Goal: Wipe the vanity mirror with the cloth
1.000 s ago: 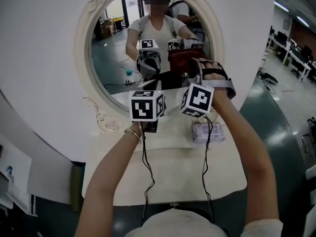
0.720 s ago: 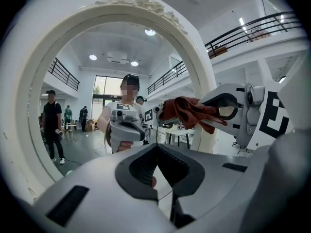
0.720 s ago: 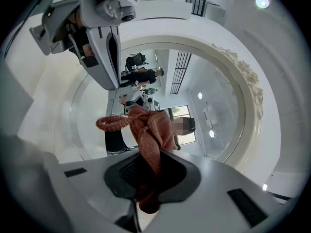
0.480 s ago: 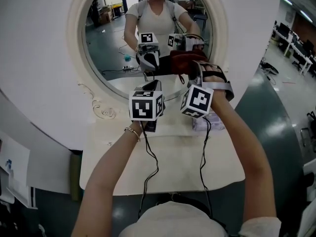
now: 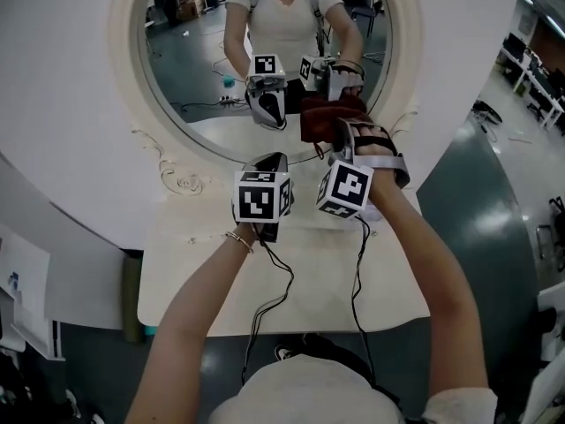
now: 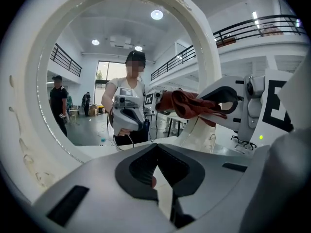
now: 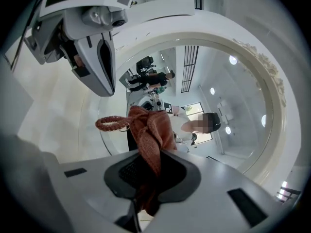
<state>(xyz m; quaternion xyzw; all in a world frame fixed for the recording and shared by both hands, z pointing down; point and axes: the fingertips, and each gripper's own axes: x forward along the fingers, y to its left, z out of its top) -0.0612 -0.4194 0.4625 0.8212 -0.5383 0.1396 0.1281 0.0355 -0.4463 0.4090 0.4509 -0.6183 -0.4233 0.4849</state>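
The right gripper (image 7: 148, 169) is clamped on a dark red cloth (image 7: 151, 130) bunched ahead of its jaws, at the lower glass of the vanity mirror (image 5: 128, 60); the left gripper (image 6: 156, 171), jaws together and empty, hovers just beside it. Wiping seems barely begun, with most glass above the grippers left; no writing is readable, only patterned marker cubes (image 5: 262, 195).

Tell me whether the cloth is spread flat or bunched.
Bunched: the cloth is crumpled into folds, pinched in the right gripper, a loop sticking out sideways.
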